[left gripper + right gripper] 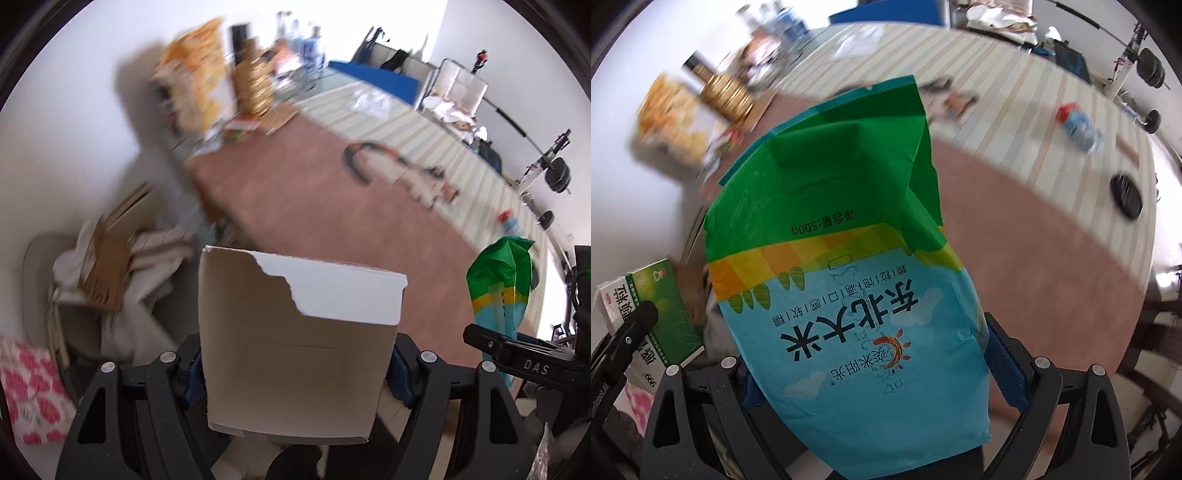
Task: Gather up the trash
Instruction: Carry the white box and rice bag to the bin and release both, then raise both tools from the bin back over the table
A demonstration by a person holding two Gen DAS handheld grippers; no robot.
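Note:
My left gripper point(295, 376) is shut on a torn cardboard box point(295, 332), with the blue pads pressing on its two sides. The box is white and brown inside. The right wrist view shows its green printed face point(653, 306) at the far left, with a black left finger point(631, 328) over it. My right gripper point(877, 376) is shut on a green, yellow and blue rice bag point(842, 258), which stands up between the pads and hides the middle of that view. The same bag point(498, 291) shows at the right of the left wrist view.
Below lie a brown carpet point(295, 192) and a striped mat point(388, 122). On the mat are a red-capped plastic bottle point(1078, 125), a black round object point(1124, 195) and a black cable with scraps point(358, 162). Cardboard and cloth point(107, 273) are piled at the left, by a pink patterned bag point(29, 398).

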